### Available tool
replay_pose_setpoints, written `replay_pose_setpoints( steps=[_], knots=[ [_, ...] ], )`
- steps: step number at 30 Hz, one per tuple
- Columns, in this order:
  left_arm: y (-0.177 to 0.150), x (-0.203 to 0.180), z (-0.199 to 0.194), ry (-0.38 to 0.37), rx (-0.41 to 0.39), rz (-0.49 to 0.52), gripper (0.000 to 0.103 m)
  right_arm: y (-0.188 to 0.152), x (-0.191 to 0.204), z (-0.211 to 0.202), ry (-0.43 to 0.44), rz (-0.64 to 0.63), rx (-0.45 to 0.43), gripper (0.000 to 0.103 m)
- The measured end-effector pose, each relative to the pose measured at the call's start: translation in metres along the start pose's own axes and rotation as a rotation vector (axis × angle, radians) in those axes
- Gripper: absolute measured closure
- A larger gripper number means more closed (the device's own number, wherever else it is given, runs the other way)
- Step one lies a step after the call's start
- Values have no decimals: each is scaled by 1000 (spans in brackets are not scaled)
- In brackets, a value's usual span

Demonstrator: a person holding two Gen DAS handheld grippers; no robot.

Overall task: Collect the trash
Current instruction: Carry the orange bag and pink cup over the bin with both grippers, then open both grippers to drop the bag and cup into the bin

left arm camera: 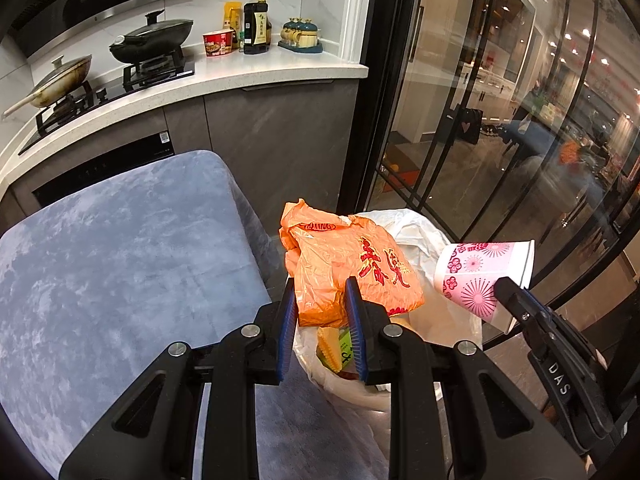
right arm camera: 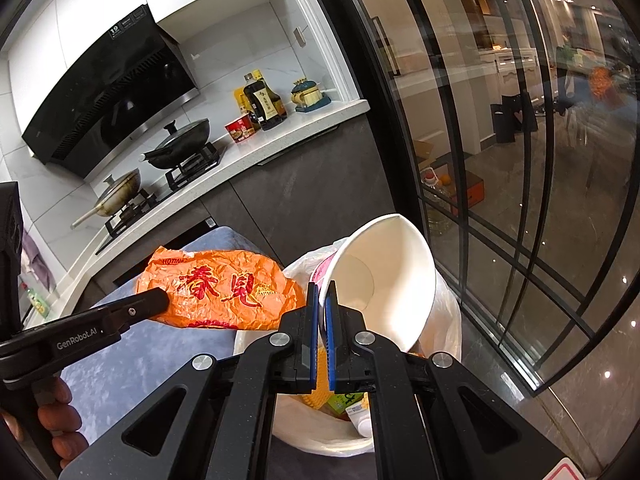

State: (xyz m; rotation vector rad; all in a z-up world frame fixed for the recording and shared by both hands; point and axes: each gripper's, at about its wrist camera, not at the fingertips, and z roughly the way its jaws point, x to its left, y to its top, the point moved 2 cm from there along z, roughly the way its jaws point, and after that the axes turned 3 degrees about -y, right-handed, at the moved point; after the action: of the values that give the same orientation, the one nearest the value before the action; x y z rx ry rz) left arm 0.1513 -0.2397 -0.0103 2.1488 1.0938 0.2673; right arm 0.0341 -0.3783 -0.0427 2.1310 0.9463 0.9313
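Note:
My left gripper (left arm camera: pixel 320 300) is shut on a crumpled orange plastic bag (left arm camera: pixel 352 264) with red characters and holds it over the white-lined trash bin (left arm camera: pixel 420 232). The bag also shows in the right wrist view (right arm camera: pixel 224 288), held by the left gripper (right arm camera: pixel 156 300). My right gripper (right arm camera: pixel 322 300) is shut on the rim of a pink-and-white paper cup (right arm camera: pixel 384 280), tilted on its side over the bin (right arm camera: pixel 320 436). The cup (left arm camera: pixel 480 272) and the right gripper (left arm camera: pixel 508 292) also show in the left wrist view. Trash lies inside the bin.
A grey-blue cushioned seat (left arm camera: pixel 120 264) stands left of the bin. Behind is a kitchen counter (left arm camera: pixel 260 76) with a stove, two pans, bottles and a red noodle cup (left arm camera: pixel 218 42). Glass sliding doors (left arm camera: pixel 500 120) run along the right.

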Motion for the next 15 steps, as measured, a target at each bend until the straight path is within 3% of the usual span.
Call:
replay_pose_setpoints(
  steps=[10,15],
  knots=[
    [-2,0,18,18,28,6,76,-3,-1,11,-11,0,11,93],
    [-3,2,21,16,37,-10,70,-4,-1,10,-15,4,-2,79]
  ],
)
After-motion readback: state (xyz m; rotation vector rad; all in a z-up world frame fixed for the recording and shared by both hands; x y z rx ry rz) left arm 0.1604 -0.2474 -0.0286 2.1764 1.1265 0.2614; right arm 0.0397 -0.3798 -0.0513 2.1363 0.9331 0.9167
